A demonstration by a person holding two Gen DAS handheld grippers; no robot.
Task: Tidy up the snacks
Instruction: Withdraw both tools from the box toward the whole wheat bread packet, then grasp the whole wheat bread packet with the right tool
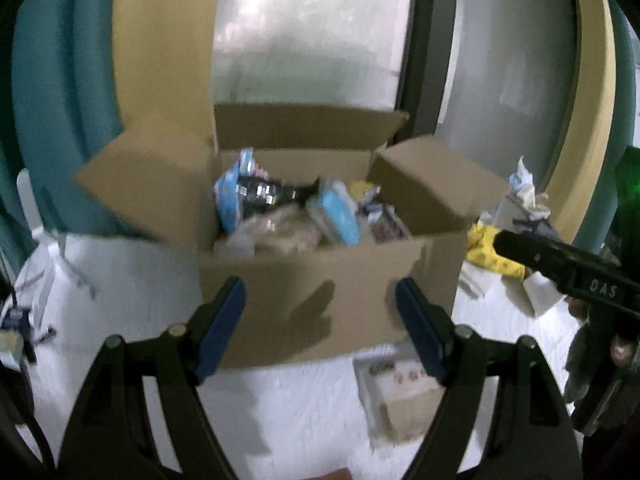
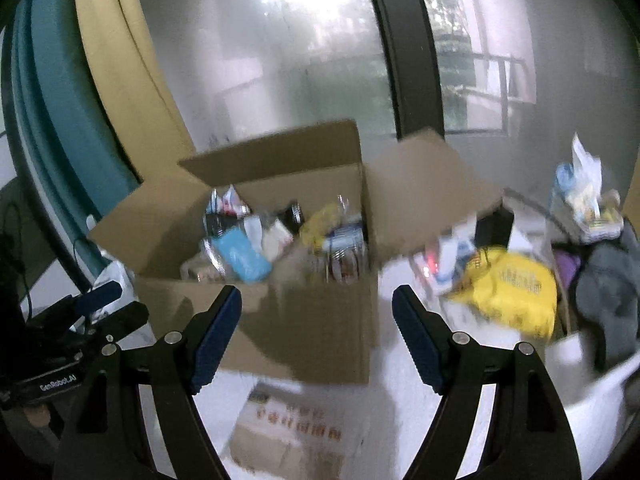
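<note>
On white desk (image 1: 304,400), in front of frosted window (image 1: 304,40): open cardboard box (image 1: 320,292) with all 4 flaps up, crammed with snacks (image 1: 288,208). Among them light blue packet (image 1: 340,216), black-and-silver pack (image 1: 260,194), yellow pack (image 2: 320,220) toward right side of box. Blurred, so labels unreadable.

Left tool (image 1: 320,328) wide apart, nothing between blue pads, aimed at front wall of box, not touching it. Right tool (image 2: 316,332) likewise spread wide, empty, facing box's front right corner; also visible at right edge of left view as black bar.

Right of box, loose on desk: yellow bag (image 2: 516,292), small clutter behind it, grey cloth (image 2: 612,292) at far right. Small carton (image 2: 292,432) with red print lying flat on desk just in front of box, below tools. Teal curtain (image 1: 60,100) at left.
</note>
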